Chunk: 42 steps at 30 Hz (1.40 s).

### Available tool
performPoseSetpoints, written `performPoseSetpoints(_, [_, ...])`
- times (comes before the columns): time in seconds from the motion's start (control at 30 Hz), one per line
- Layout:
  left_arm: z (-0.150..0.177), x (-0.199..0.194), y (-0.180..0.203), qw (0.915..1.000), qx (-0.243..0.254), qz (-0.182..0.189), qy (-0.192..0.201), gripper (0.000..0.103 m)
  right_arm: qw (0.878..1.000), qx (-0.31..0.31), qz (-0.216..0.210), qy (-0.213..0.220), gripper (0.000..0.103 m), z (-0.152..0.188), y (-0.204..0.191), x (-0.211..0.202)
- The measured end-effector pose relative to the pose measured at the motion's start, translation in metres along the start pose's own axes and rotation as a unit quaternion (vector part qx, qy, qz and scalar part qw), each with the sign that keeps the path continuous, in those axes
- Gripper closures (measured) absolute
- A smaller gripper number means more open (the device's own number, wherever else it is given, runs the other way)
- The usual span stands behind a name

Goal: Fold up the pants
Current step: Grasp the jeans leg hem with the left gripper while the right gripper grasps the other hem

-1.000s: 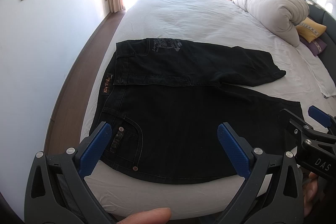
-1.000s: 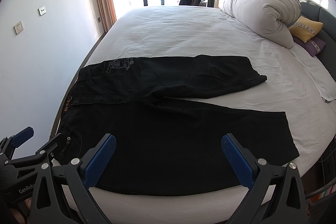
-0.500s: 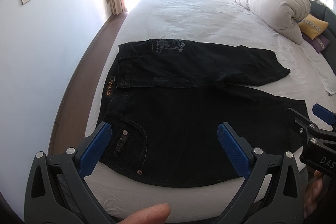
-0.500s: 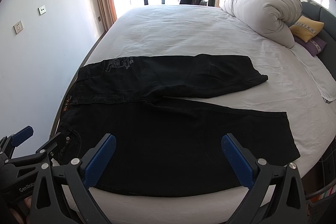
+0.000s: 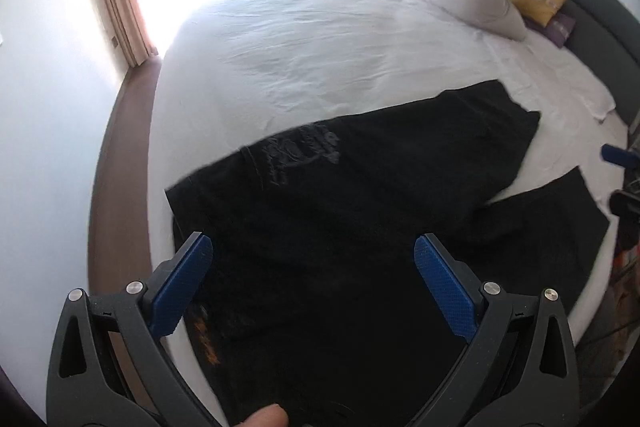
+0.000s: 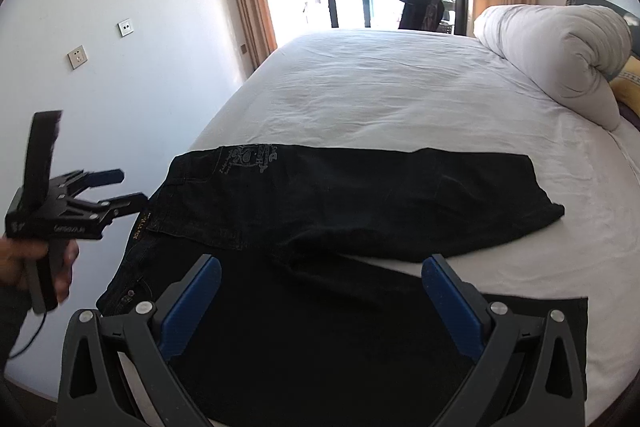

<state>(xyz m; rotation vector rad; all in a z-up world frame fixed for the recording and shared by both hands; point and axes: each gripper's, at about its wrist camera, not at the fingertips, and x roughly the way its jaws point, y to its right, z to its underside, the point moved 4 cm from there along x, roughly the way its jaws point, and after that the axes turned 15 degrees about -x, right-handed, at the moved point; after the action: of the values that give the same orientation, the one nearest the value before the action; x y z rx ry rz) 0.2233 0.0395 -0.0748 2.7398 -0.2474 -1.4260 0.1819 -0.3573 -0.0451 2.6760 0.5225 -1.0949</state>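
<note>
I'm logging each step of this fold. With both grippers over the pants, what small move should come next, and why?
Probably lower both open grippers, left gripper and right gripper, onto the near leg of the black pants and pinch its edge. Both jaws stand wide apart and hold nothing, and the two legs lie flat side by side on the bed, not yet folded.

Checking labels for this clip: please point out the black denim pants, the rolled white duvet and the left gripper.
black denim pants (image 6: pixel 360 199), right wrist view, upper leg panel
rolled white duvet (image 6: pixel 560 63), right wrist view, its side
left gripper (image 6: pixel 120 189), right wrist view, between its fingertips
</note>
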Motion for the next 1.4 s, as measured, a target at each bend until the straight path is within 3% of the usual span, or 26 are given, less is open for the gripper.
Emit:
performPoseSetpoints(0.13, [-0.060, 0.068, -0.021, 0.9973, 0.056, 0.020, -0.043, 0.000, 0.998, -0.048, -0.037, 0.011, 0.011, -0.024, 0.020, 0.030])
performPoseSetpoints(0.23, [-0.087, 0.129, -0.035, 0.9894, 0.102, 0.019, -0.102, 0.001, 0.994, -0.085, -0.064, -0.006, 0.022, -0.037, 0.031, 0.060])
performPoseSetpoints(0.37, [-0.092, 0.187, -0.046, 0.9738, 0.133, 0.045, -0.179, 0.024, 0.988, -0.112, -0.104, -0.018, 0.026, -0.049, 0.040, 0.093])
performPoseSetpoints(0.47, [-0.093, 0.210, -0.051, 0.9666, 0.141, 0.054, -0.207, 0.035, 0.985, -0.121, -0.124, -0.024, 0.027, -0.054, 0.046, 0.115])
performPoseSetpoints(0.57, [-0.097, 0.216, -0.054, 0.9624, 0.132, 0.080, -0.223, 0.036, 0.982, -0.128, -0.137, -0.030, 0.030, -0.058, 0.049, 0.135])
performPoseSetpoints(0.67, [-0.099, 0.227, -0.057, 0.9579, 0.135, 0.077, -0.241, 0.040, 0.979, -0.134, -0.154, -0.029, 0.033, -0.063, 0.047, 0.149])
performPoseSetpoints(0.73, [-0.097, 0.231, -0.055, 0.9560, 0.140, 0.073, -0.247, 0.054, 0.976, -0.142, -0.163, -0.029, 0.037, -0.067, 0.045, 0.158])
performPoseSetpoints(0.77, [-0.096, 0.231, -0.052, 0.9551, 0.145, 0.072, -0.248, 0.059, 0.975, -0.144, -0.165, -0.032, 0.038, -0.069, 0.044, 0.161])
performPoseSetpoints(0.83, [-0.093, 0.229, -0.047, 0.9543, 0.150, 0.075, -0.247, 0.080, 0.973, -0.152, -0.168, -0.035, 0.038, -0.075, 0.043, 0.168])
performPoseSetpoints(0.93, [-0.086, 0.219, -0.041, 0.9570, 0.168, 0.060, -0.229, 0.094, 0.970, -0.168, -0.168, -0.042, 0.039, -0.086, 0.041, 0.178])
performPoseSetpoints(1.13, [-0.082, 0.174, -0.043, 0.9741, 0.172, 0.047, -0.139, 0.096, 0.960, -0.224, -0.155, -0.065, 0.047, -0.111, 0.035, 0.211])
performPoseSetpoints(1.27, [-0.067, 0.149, -0.033, 0.9771, 0.189, 0.039, -0.090, 0.096, 0.950, -0.255, -0.154, -0.092, 0.056, -0.124, 0.030, 0.239])
performPoseSetpoints(1.4, [-0.065, 0.131, -0.020, 0.9771, 0.203, 0.036, -0.054, 0.096, 0.944, -0.270, -0.158, -0.108, 0.056, -0.134, 0.027, 0.261])
